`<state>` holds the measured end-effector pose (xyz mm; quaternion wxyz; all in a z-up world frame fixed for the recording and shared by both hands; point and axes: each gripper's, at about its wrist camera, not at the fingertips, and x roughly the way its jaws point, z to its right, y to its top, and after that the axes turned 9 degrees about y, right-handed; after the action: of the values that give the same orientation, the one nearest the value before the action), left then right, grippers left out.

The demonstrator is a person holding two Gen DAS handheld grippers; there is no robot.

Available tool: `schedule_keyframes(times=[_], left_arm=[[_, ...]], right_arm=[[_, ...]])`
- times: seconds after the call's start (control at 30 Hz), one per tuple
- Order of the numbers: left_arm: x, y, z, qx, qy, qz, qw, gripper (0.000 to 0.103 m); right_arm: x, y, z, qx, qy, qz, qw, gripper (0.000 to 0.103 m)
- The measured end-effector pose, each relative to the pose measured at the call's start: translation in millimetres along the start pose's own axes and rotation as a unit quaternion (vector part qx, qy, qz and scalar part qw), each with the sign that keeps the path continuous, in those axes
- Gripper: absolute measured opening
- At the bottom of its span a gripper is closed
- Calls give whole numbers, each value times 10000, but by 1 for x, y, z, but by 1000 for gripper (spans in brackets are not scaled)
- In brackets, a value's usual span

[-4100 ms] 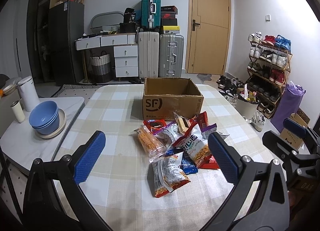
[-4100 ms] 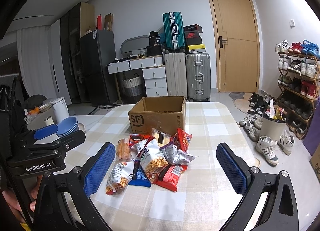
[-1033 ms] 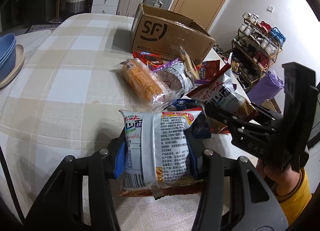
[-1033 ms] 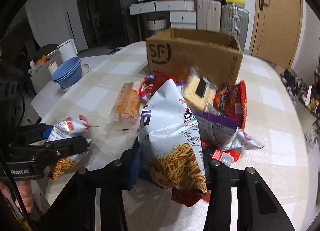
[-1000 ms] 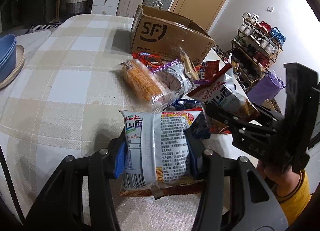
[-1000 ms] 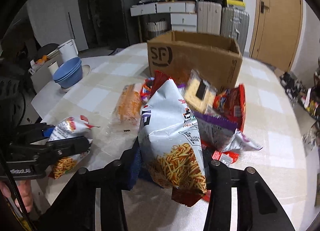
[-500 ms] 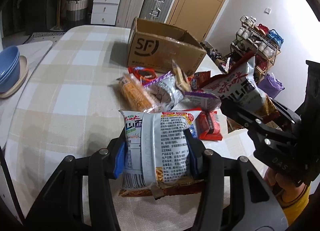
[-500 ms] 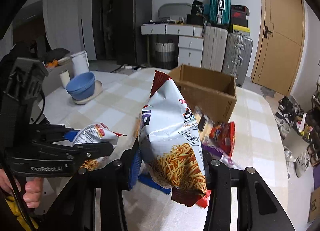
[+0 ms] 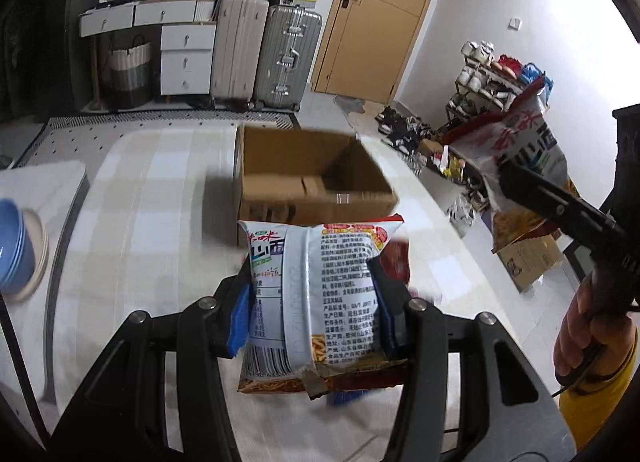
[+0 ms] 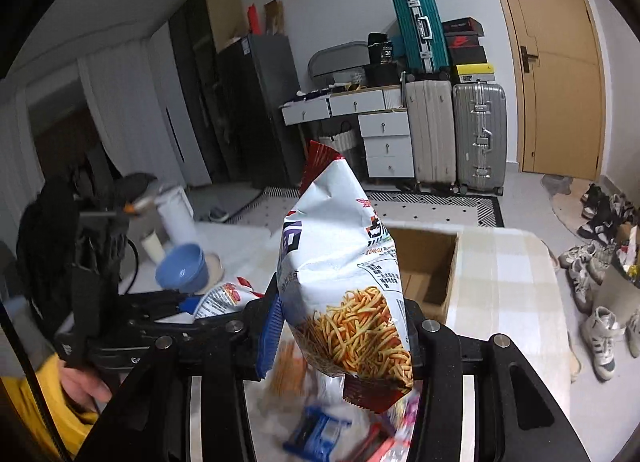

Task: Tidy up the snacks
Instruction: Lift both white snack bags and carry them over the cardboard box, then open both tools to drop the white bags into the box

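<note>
While both grippers hang above the table (image 9: 132, 198), each carries one packet clear of the cloth, most likely so it can be carried over the rim of the open cardboard box (image 9: 312, 178) that stands toward the table's far edge. The left gripper (image 9: 312, 314) is pinching a white noodle-snack packet (image 9: 316, 294) across its middle, back panel facing the camera, the blue pads (image 9: 240, 318) pressing its sides inward. The right gripper (image 10: 340, 326) is clamped low on a taller noodle-snack bag (image 10: 344, 274), which stands upright above the jaws with its red top seam highest. Holding both by the body rather than a corner probably keeps them from swinging.

Much is hard to read: the remaining snacks (image 10: 320, 430) near the table's near edge are blurred and largely covered by the held packets. The box floor looks bare, though its near inner wall is hidden. Blue bowls (image 9: 12, 246) are cut off at the left edge.
</note>
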<state>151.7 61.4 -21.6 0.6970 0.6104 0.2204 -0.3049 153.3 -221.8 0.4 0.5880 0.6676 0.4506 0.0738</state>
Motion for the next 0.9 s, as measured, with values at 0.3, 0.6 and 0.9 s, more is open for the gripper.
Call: schedule_keyframes(times=[0.3,0.6,0.9], left_arm=[[67,107,-7,-108,-128,-249,9995,47],[174,157,4,32,45,-975,9952,47],[226,155,14,165,73,-1278,9916,47]], right_arm=[[79,60,63,541,164,-532,9970,45],[171,62,125,927,4,-1319,9869,45],[192,51,154,1141,-7,-1517,9818,45]])
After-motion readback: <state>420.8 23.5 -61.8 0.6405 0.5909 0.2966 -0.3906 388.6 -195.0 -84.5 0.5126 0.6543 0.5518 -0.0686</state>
